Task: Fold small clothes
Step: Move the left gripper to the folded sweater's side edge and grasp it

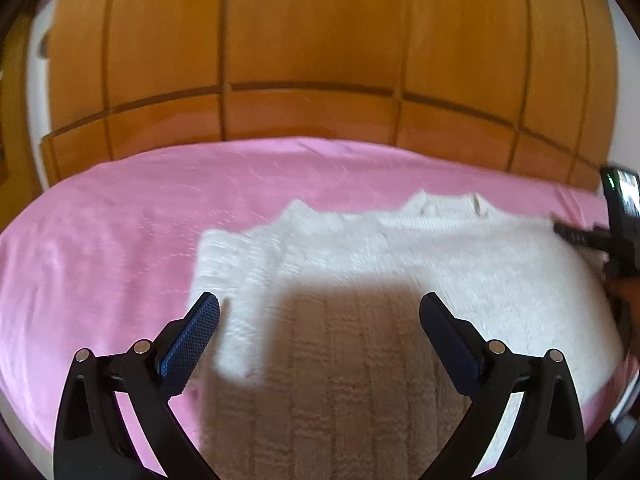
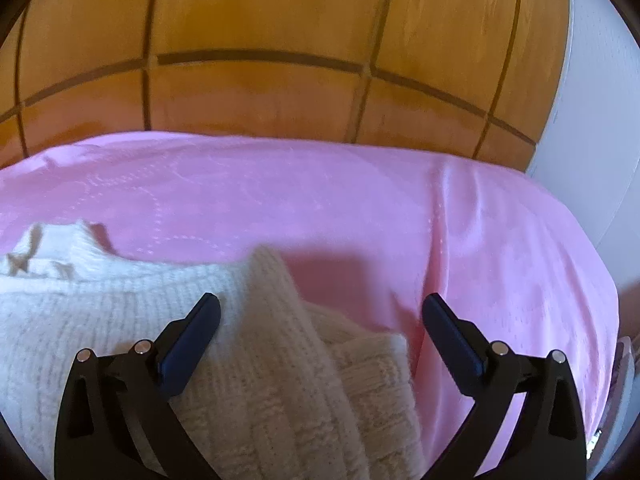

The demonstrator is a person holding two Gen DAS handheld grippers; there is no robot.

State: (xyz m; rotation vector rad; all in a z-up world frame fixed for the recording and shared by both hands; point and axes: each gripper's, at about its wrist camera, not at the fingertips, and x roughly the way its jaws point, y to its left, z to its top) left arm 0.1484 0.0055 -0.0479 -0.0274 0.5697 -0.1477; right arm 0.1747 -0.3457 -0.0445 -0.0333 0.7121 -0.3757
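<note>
A white knitted sweater [image 1: 360, 264] lies spread on a pink bed cover [image 1: 120, 220]. In the left wrist view my left gripper [image 1: 320, 312] hovers open over its near part, one sleeve folded inward by the left fingertip [image 1: 208, 312]. Nothing sits between its pads. The right gripper's body [image 1: 616, 216] shows at the right edge of that view. In the right wrist view my right gripper [image 2: 320, 312] stands open above the sweater's [image 2: 100, 320] right side, where a folded sleeve [image 2: 304, 360] lies loose between the fingers, untouched by the pads.
A wooden wardrobe [image 1: 312, 60] with panelled doors stands behind the bed. A white wall [image 2: 592, 120] rises at the right. The pink cover [image 2: 280, 192] stretches bare beyond and to the right of the sweater, with a crease running down it.
</note>
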